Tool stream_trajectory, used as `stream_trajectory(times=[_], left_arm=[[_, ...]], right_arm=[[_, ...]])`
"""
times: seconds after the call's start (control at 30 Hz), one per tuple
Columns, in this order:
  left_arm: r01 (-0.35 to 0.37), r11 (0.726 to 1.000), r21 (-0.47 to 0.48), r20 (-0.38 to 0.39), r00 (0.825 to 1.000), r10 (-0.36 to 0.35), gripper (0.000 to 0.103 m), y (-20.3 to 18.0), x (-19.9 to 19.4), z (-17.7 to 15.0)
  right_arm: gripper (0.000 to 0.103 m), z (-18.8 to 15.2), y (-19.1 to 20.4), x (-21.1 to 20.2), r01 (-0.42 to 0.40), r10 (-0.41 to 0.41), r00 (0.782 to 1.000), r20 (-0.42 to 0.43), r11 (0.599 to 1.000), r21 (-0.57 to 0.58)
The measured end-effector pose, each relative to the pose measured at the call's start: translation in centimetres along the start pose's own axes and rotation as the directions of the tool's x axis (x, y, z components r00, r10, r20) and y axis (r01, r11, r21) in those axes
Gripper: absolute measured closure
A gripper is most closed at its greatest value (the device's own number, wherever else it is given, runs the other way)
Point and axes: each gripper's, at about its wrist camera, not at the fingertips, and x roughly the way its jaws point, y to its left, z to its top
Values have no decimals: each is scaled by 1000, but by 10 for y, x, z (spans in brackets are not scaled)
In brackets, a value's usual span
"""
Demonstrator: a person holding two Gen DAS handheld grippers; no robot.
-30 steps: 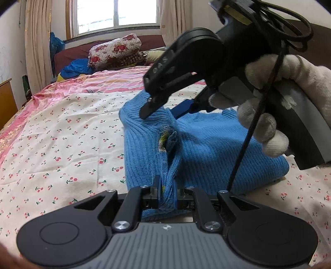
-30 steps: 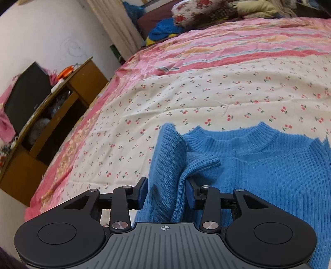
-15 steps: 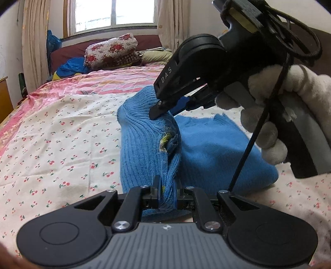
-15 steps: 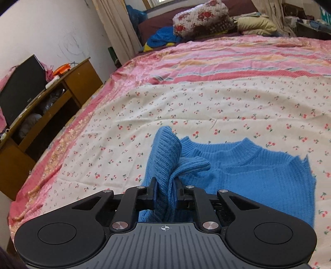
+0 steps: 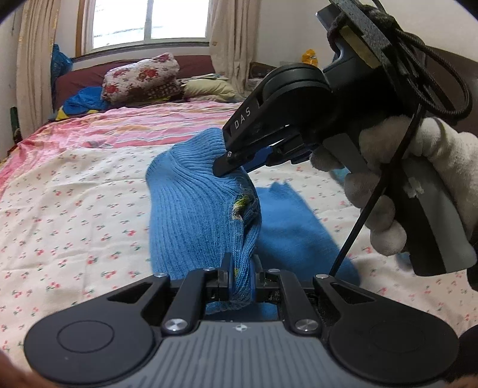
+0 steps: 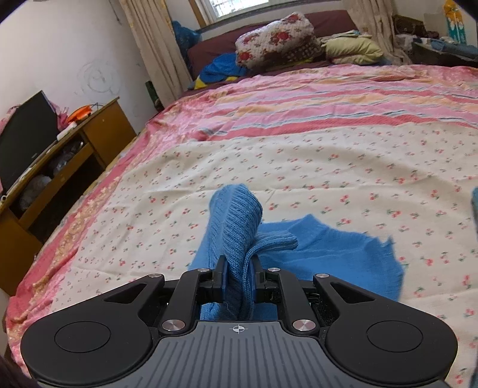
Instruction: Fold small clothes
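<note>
Streaming in as daylight through the window (image 5: 149, 22) at the far wall, blowing its panes out to near white and leaving the bedspread (image 6: 328, 155) evenly and softly lit, with only a faint shadow pooling under the blue sweater (image 5: 203, 215). Bending straight lines into curves toward the rims of both fisheye views and darkening the corners into black vignettes. Smearing the sweater's far edge (image 6: 385, 268) and the cherry print around it with motion blur, while keeping the ribbed knit pinched close to each lens fairly sharp.
</note>
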Motion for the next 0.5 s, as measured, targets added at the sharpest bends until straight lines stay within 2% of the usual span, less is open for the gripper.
stream_trajectory(times=[0.5], left_arm=[[112, 993, 36, -28, 993, -111, 86, -50, 25, 15]], right_arm=[[90, -4, -62, -28, 98, -98, 995, 16, 995, 30]])
